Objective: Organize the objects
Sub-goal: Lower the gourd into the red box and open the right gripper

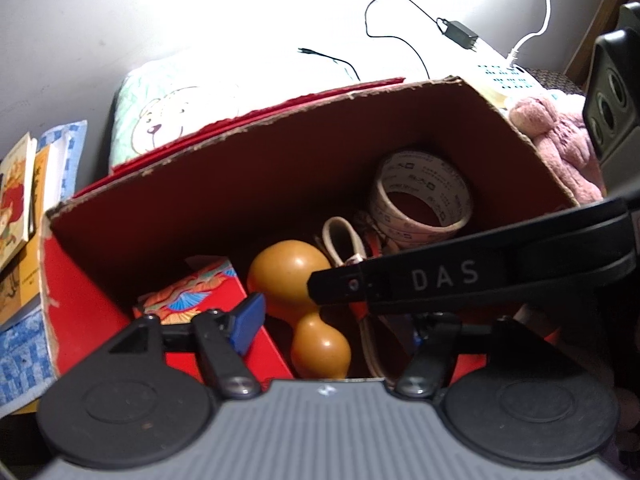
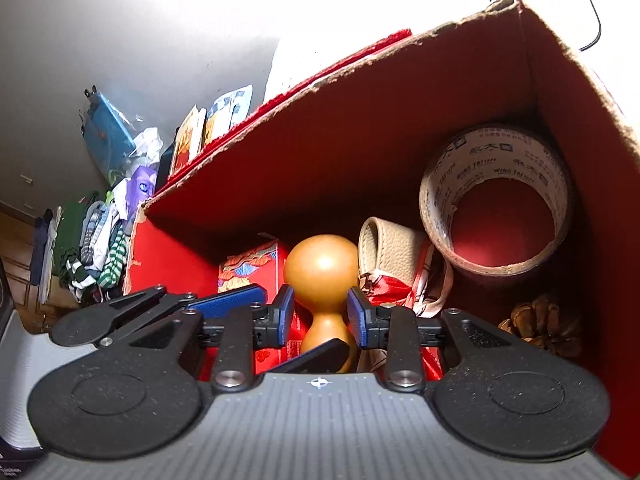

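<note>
Cardboard box (image 2: 440,92), one gourd (image 2: 322,268), one tape roll (image 2: 496,200), right tongs (image 2: 318,314) open

A pale pillow (image 1: 160,116) printed with a bear's face lies on the far left, and beside it, further left, picture books (image 1: 18,192) rest on a blue patterned cloth (image 1: 24,344). On the bright surface beyond — badly overexposed — a black power adapter (image 1: 460,34) trails a thin black cable (image 1: 384,36), with a white cord (image 1: 536,28) to its right. In the right wrist view, clothes (image 2: 96,244) hang far left (stripes and green among them) below a blue packet (image 2: 108,136) against the wall (image 2: 120,28).
</note>
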`<state>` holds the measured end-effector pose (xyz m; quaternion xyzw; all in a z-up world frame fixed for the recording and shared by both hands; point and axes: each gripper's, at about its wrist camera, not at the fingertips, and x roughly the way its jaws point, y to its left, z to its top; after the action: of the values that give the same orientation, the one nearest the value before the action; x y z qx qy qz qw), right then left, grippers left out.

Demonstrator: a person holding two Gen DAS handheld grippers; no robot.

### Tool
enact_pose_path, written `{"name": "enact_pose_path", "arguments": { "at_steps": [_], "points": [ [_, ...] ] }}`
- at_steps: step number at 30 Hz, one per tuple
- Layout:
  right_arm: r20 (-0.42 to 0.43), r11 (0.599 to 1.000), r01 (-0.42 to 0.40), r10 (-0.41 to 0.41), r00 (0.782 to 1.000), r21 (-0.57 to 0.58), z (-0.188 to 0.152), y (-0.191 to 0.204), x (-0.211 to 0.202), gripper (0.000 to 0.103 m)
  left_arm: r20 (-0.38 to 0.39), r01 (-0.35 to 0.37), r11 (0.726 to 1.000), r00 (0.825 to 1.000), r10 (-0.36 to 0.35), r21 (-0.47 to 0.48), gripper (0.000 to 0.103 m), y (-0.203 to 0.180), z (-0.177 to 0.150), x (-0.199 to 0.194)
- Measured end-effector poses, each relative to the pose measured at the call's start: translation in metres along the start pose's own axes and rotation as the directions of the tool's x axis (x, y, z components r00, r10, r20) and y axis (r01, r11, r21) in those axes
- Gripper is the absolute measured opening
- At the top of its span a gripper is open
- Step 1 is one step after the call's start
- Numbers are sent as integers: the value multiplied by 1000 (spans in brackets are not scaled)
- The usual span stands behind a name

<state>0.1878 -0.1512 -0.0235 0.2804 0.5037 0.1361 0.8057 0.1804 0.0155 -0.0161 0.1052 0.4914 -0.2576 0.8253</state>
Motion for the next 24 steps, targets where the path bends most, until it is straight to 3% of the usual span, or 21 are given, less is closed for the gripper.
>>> {"name": "enact_pose_path", "arguments": {
  "at_steps": [8,24],
  "points": [
    [82,997,74,-71,994,-26,1,1,-15,33,2,-167,986,986,167,-4,74,-9,-1,-4],
    [210,979,185,-163,964,-88,-9,0,-52,33,-20,-305,946,952,305,-110,77,-12,-9,-25]
  ]
}}
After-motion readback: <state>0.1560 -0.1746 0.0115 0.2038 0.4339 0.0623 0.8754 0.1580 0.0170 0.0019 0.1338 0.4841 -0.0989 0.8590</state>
